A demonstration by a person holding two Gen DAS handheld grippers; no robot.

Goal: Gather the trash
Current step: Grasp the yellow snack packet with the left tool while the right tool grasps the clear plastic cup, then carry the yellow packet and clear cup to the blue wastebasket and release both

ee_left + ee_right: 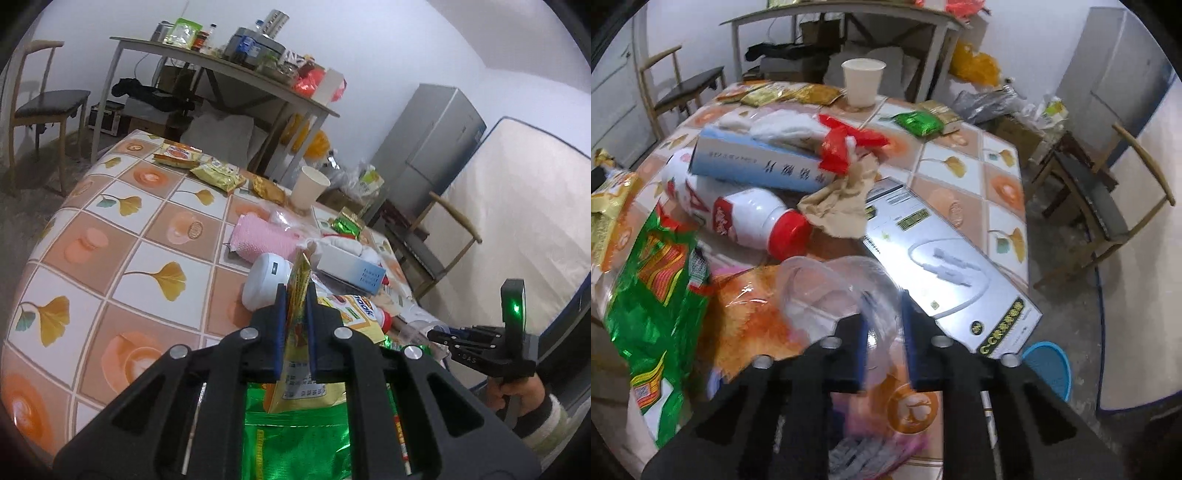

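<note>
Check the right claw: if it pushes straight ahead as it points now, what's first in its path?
Most likely the clear plastic bag, already lying between the right claw's fingers. Beyond it, roughly in line, sits the crumpled brown paper by the white bottle's red cap. Depth is unclear through the fisheye and motion blur.

A grey fridge [428, 147] stands beside a mattress [517, 221].

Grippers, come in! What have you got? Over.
Left gripper shut on yellow snack wrapper. Right gripper around clear plastic bag, grip unclear. Red-capped bottle and boxes crowd the table.
</note>
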